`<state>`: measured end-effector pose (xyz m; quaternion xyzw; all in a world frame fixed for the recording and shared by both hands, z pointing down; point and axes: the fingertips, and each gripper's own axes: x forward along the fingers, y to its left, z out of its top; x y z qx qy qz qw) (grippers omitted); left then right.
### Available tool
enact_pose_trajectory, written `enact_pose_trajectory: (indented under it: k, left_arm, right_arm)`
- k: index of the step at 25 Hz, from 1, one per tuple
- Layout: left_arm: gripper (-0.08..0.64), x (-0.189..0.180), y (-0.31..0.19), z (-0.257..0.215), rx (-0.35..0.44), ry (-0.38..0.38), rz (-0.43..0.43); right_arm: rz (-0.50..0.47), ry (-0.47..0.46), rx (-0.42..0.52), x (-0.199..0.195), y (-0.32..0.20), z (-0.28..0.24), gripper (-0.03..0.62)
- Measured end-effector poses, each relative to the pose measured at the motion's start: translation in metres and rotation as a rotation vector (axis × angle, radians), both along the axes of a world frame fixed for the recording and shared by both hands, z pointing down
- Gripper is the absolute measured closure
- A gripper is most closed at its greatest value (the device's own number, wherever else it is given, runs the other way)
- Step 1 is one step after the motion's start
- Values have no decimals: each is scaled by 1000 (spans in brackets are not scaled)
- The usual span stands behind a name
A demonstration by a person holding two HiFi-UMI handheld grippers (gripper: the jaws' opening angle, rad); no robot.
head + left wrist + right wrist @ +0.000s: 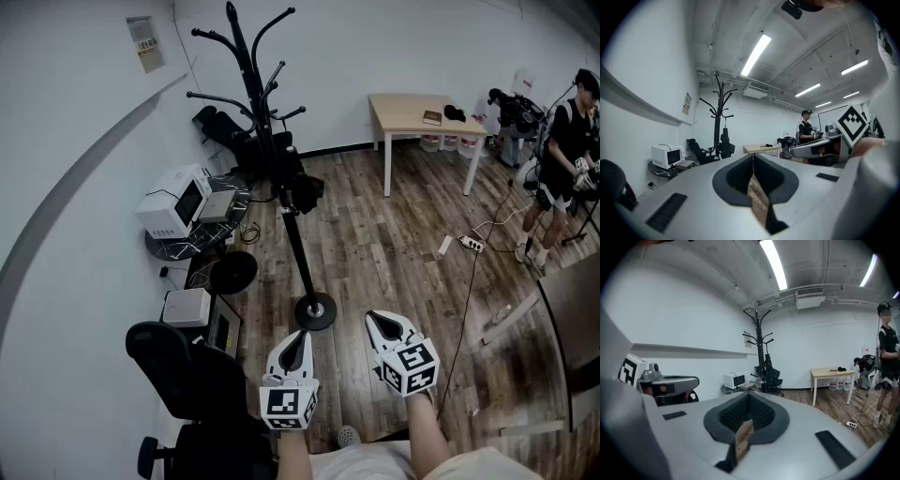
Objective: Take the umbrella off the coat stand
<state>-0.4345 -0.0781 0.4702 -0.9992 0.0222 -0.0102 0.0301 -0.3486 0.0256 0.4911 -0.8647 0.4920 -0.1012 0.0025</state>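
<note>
While the umbrella [302, 191] hangs on the coat stand [298, 251] well ahead, the left gripper [299, 335] and right gripper [379, 319] each have jaws pressed together, holding nothing.

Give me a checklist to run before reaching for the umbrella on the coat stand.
1. Umbrella hanging on coat stand: ok.
2. Left gripper empty: ok.
3. Right gripper empty: ok.
4. Jaws apart for a grasp: not ok, both pairs are together.
5. Grippers at the umbrella: not ok, both are short of it.
6. How the umbrella hangs on the stand: cannot tell.
</note>
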Motion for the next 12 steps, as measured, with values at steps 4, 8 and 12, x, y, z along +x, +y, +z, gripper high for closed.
enact_pose_trajectory:
  k: [4, 8, 12]
  left_arm:
    - [537, -5, 11, 4, 4, -16, 18]
    - [537, -10, 10, 9, -6, -19, 9]
    - [537, -16, 4, 8, -16, -5, -1]
  right_arm:
    - [-5, -15, -7, -5, 3, 0, 586]
    - [-10, -7, -9, -11, 3, 0, 586]
    - [-9, -4, 1, -16, 3, -1, 589]
